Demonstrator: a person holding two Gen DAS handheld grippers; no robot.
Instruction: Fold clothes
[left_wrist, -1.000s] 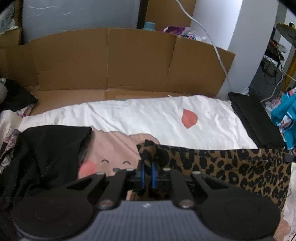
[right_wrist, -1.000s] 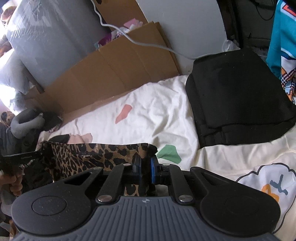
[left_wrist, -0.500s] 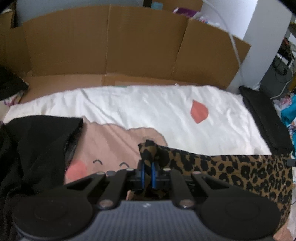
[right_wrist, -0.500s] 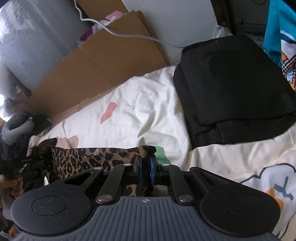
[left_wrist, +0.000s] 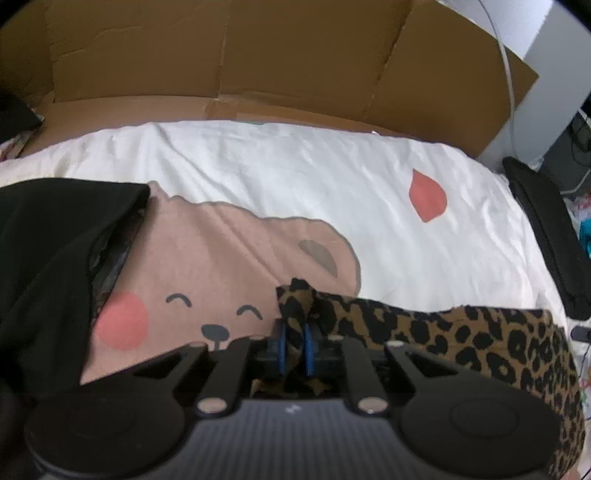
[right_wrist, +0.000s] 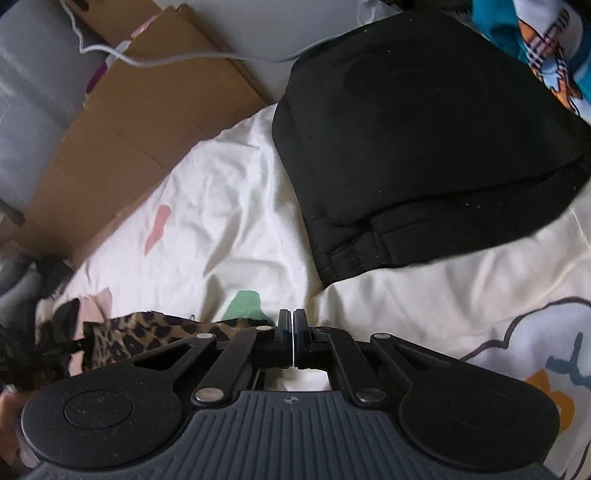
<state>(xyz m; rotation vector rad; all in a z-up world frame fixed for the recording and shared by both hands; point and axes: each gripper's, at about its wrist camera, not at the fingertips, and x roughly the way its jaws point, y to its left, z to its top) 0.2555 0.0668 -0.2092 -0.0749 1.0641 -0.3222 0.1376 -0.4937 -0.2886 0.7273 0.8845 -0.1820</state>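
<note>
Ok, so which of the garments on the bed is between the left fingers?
The leopard-print garment. Its bunched corner sits between the opening left gripper; the two black garments, one rumpled, one folded, lie untouched.

right gripper (right_wrist: 293, 325) jaws fully closed, nothing between; leopard-print garment (right_wrist: 155, 332) lies left of it on white sheet (right_wrist: 229, 206), folded black garment (right_wrist: 424, 129) beyond

We saw a tan garment (left_wrist: 461, 332) with black leopard spots. The white bedsheet (left_wrist: 295, 173) carried a beige bear print with pink cheeks, a red drop shape, and in the right view a green patch. Black clothes (right_wrist: 424, 129) lay at its right edge; brown cardboard (left_wrist: 258, 55) lined its far edge.
</note>
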